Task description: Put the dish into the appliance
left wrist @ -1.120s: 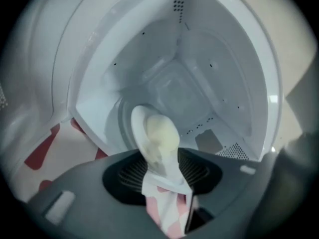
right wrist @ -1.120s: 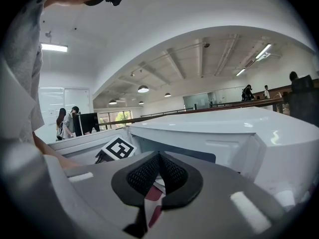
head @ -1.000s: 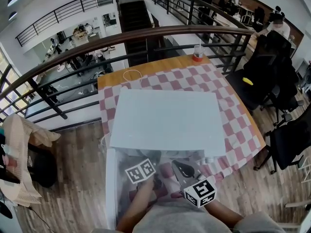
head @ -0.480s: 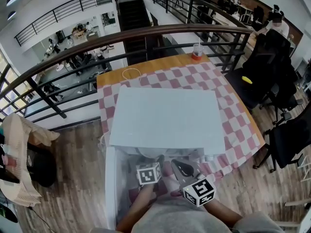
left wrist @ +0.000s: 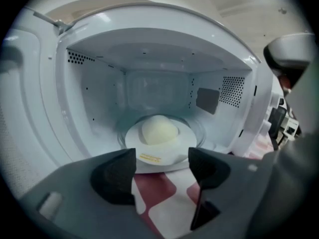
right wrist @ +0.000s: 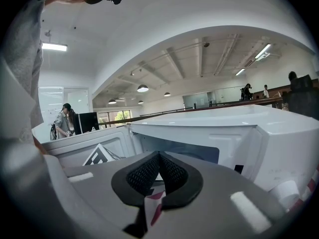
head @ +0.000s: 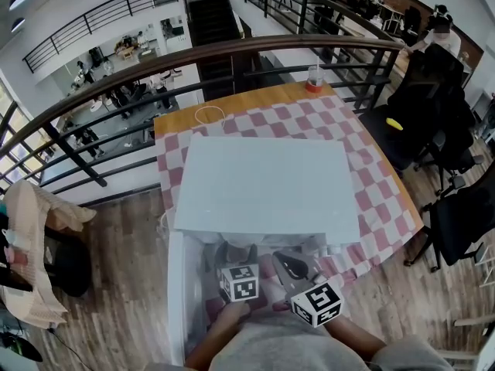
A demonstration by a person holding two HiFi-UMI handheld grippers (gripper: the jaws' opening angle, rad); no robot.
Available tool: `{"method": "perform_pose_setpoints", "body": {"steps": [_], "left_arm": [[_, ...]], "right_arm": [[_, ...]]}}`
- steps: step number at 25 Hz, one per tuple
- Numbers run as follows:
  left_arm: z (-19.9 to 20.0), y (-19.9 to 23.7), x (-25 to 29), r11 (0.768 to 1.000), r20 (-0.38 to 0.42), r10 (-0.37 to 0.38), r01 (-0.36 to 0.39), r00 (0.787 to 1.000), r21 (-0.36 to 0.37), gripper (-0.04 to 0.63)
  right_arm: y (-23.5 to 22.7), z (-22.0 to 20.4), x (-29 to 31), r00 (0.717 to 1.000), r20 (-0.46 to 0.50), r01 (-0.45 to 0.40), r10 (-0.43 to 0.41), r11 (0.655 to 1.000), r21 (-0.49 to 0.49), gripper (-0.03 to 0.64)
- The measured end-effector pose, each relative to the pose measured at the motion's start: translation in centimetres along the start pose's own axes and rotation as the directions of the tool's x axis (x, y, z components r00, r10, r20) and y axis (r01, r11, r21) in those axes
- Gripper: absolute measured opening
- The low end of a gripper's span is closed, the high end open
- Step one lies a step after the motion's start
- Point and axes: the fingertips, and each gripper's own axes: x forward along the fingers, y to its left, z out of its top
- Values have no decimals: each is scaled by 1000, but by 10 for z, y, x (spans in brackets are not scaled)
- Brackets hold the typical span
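The white microwave [head: 263,184] stands on the checked table with its door [head: 176,292] swung out to the left. Inside, on the glass turntable, rests the dish [left wrist: 164,151], a white plate with a pale yellow dome [left wrist: 158,129] on it. My left gripper [left wrist: 162,166] sits just outside the cavity mouth, a little short of the plate. Its jaws are wide apart and closing slightly, with nothing between them. In the head view its marker cube [head: 240,282] shows by the open front. My right gripper [right wrist: 158,176] hovers to the right of the opening, shut and empty.
The checked cloth [head: 371,176] covers the table. A cup with a red base [head: 313,79] and a white cable [head: 210,117] lie at its far edge by the railing. Black office chairs [head: 433,99] stand to the right. The microwave's control panel [left wrist: 279,123] flanks the cavity.
My left gripper's cube has shifted slightly right and back toward me, out of the microwave's front. The right gripper has stayed in place.
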Motion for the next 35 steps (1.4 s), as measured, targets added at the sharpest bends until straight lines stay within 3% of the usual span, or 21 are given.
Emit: {"method": "perform_pose_setpoints", "body": {"steps": [19, 20, 21, 22, 23, 27, 35], "left_arm": [[33, 1, 47, 999, -19, -48, 49, 999, 22, 301], [35, 3, 47, 999, -14, -38, 38, 999, 25, 291], [37, 6, 45, 999, -2, -17, 17, 1000, 28, 241], [39, 9, 42, 999, 13, 9, -10, 1000, 32, 116], [41, 12, 38, 999, 30, 30, -31, 999, 36, 72], [46, 17, 19, 998, 88, 60, -60, 994, -11, 17], [40, 11, -25, 993, 139, 43, -27, 989, -115, 11]], "right_arm": [[-16, -3, 2, 1000, -5, 26, -26, 999, 21, 0], [-16, -2, 2, 1000, -4, 28, -27, 999, 21, 0], [-16, -1, 2, 1000, -2, 29, -29, 999, 20, 0], [-17, 0, 2, 1000, -1, 30, -30, 999, 20, 0], [-17, 1, 3, 1000, 0, 31, -31, 999, 18, 0], [-14, 4, -1, 999, 8, 35, -35, 999, 5, 0], [4, 1, -23, 999, 20, 48, -47, 999, -20, 0]]}}
